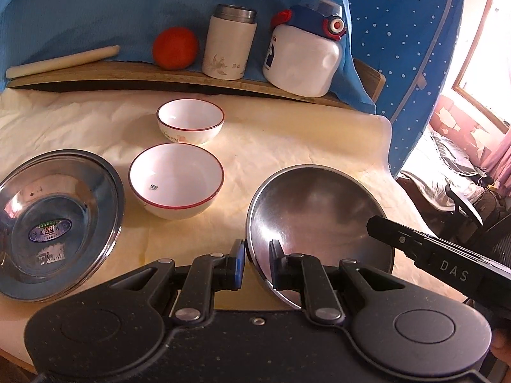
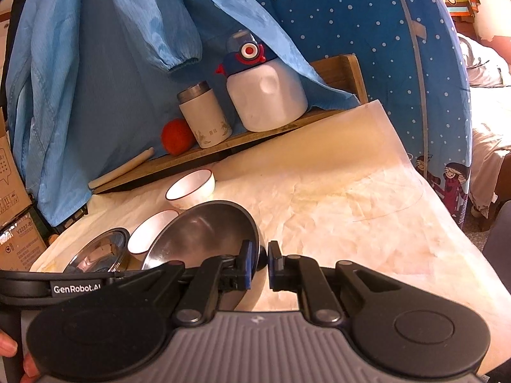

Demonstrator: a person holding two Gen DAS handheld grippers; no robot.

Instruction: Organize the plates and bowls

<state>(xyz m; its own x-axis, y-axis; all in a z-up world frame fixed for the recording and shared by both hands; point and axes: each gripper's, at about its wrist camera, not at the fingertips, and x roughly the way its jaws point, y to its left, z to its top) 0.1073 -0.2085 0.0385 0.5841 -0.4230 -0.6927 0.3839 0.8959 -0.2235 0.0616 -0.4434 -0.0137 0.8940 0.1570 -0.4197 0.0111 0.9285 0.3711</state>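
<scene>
A: What is seen largest on the tabletop (image 1: 287, 134)?

B: The tabletop itself, covered with cream paper, is seen first. A wooden shelf (image 1: 191, 78) is placed along its far edge, in front of a blue cloth (image 1: 95, 6).

A: And the dishes?

B: Two steel dishes are seen. The steel plate (image 1: 57, 223) is lying flat at the left. The steel bowl (image 1: 316, 220) is held tilted at the right, above the paper — its near left rim is clamped between the left tongs (image 1: 257, 263), one finger outside and one inside. In the right wrist view, the right edge of the same bowl is clamped by the right tongs (image 2: 259, 263).

A: What is placed between them?

B: The larger white bowl (image 1: 175, 180), with a red rim, is placed just beside the steel plate. The smaller white bowl (image 1: 190, 121) is placed behind it, apart from it, near the shelf.

A: And on the shelf?

B: A white jug (image 1: 301, 57) with a blue and red cap is seen at the right, then a white thermos (image 1: 230, 44), then an orange (image 1: 175, 48) — and a pale stick (image 1: 62, 60) is laid at the left.
</scene>
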